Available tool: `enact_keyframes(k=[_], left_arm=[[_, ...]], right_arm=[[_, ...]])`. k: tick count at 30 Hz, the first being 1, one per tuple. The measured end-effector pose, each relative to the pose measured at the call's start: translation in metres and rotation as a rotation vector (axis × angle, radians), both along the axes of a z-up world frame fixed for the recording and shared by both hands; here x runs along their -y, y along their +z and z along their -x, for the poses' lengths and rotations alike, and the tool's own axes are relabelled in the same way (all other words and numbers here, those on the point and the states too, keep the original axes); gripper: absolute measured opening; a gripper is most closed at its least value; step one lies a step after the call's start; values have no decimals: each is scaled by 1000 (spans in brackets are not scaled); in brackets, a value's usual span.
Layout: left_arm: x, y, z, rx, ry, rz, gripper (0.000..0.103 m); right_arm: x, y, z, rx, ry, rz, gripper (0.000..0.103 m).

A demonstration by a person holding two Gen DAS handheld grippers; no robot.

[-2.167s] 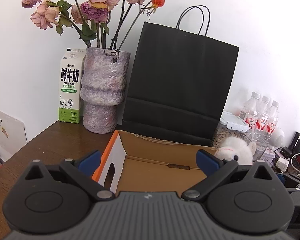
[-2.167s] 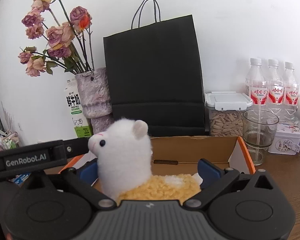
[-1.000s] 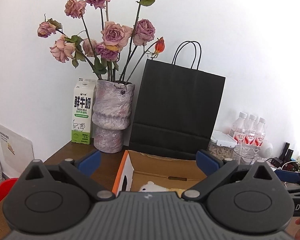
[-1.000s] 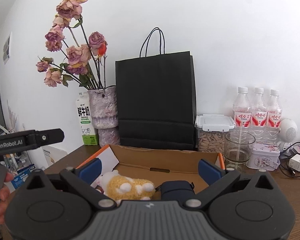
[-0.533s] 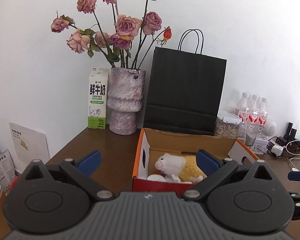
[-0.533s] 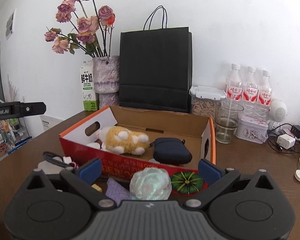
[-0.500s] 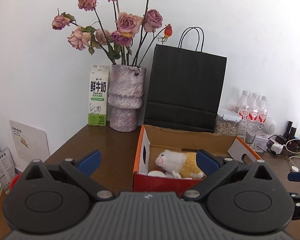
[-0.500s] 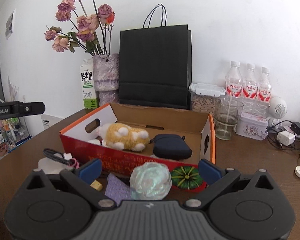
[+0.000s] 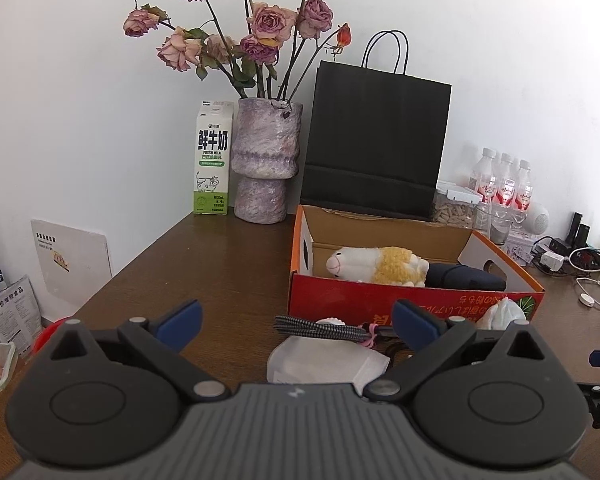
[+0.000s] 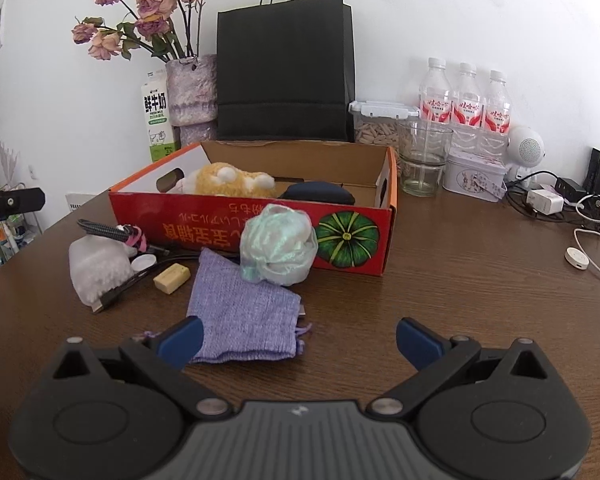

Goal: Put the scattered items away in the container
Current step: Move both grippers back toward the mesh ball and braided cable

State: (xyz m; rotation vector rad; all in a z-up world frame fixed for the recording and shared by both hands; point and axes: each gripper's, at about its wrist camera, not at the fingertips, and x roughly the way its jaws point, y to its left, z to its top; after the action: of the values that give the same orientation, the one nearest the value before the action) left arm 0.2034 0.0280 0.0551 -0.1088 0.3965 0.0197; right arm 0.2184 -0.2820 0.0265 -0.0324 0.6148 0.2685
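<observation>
Lilac cloth pouch (image 10: 246, 308) lies before my right tool (image 10: 298, 338), jaws wide, empty; next pick, into cardboard box (image 10: 352, 236).

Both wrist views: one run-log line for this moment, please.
left gripper: open, empty | right gripper: open, empty | pumpkin box: plush alpaca, navy pouch | table: purple pouch, mesh ball, cable
</observation>
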Motion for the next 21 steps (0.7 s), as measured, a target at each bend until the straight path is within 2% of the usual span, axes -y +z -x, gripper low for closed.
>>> enact_keyframes(k=[21], left_arm=[[2, 7, 35, -10, 4, 6, 103]], right_arm=[[-4, -2, 31, 2, -1, -10, 103]])
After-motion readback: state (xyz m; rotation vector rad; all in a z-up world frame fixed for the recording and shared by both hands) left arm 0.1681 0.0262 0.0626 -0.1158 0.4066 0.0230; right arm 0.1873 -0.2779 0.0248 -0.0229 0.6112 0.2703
